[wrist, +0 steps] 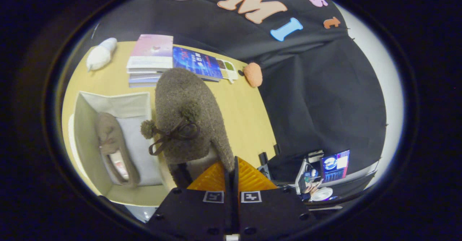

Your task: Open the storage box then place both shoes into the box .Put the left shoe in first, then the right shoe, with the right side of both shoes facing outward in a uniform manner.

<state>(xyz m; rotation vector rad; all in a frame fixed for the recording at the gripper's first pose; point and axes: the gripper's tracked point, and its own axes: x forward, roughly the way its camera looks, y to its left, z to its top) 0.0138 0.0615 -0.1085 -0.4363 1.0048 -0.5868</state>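
My gripper (231, 167) is shut on the rim of a fuzzy brown shoe (187, 114) with a pom-pom bow, and holds it up over the wooden table (245, 118). The shoe hangs just ahead of the fingers, toe pointing away toward the books. To its left stands the open white storage box (108, 102). A second brown shoe (113, 149) lies on its side inside the box, along the box's left wall. The lifted shoe hides part of the box's right wall.
A stack of books (158, 58) lies beyond the shoe at the table's back. A white plush toy (101, 55) sits at the far left corner, and an orange plush (253, 74) by the cloth wall. A laptop (335, 165) stands off the table to the right.
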